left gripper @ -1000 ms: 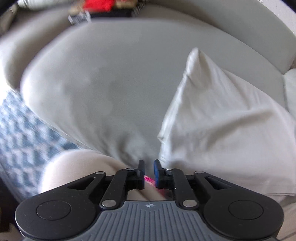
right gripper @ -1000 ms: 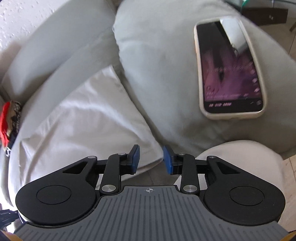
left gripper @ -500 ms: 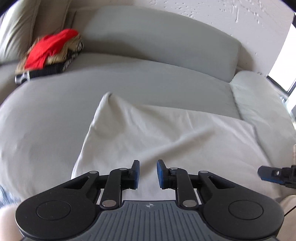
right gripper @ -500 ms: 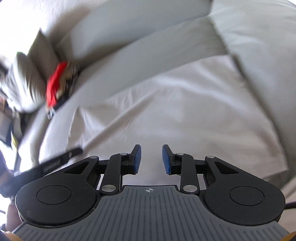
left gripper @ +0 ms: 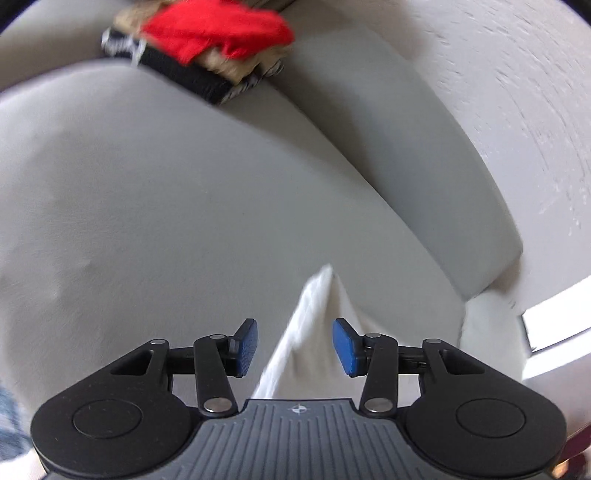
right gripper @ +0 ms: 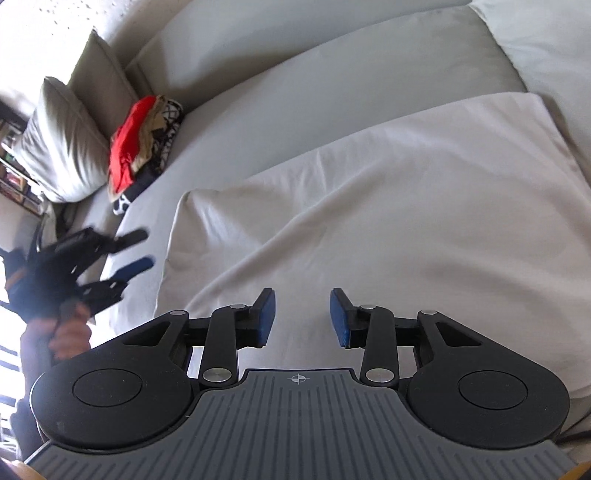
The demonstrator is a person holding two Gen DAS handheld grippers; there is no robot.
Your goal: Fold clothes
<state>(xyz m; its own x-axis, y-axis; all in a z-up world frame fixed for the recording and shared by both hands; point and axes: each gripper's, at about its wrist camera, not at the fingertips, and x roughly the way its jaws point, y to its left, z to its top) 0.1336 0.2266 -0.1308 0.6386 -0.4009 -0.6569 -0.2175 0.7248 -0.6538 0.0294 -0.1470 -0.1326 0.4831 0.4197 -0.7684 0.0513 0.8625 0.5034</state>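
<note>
A pale cream garment (right gripper: 388, 206) lies spread flat on the grey sofa seat (right gripper: 295, 99). My right gripper (right gripper: 302, 318) hovers over its near edge, jaws opening, nothing pressed between the blue pads. In the left wrist view, the garment's pointed corner (left gripper: 317, 295) reaches up between the fingers of my left gripper (left gripper: 294, 347), whose jaws are opening wide and stand apart from the cloth. The left gripper (right gripper: 129, 254) also shows in the right wrist view, blurred, at the garment's left side, held by a hand (right gripper: 66, 332).
A stack of folded clothes with a red piece on top (right gripper: 136, 147) (left gripper: 218, 33) sits at the far end of the seat. A grey pillow (right gripper: 62, 140) leans beside it. The backrest cushion (left gripper: 388, 166) and a white textured wall (left gripper: 498, 92) run behind.
Both grippers have swung over the cream garment and widened their jaws. The left one moved toward the garment's left corner. The phone seen a second ago is out of the right wrist view.
</note>
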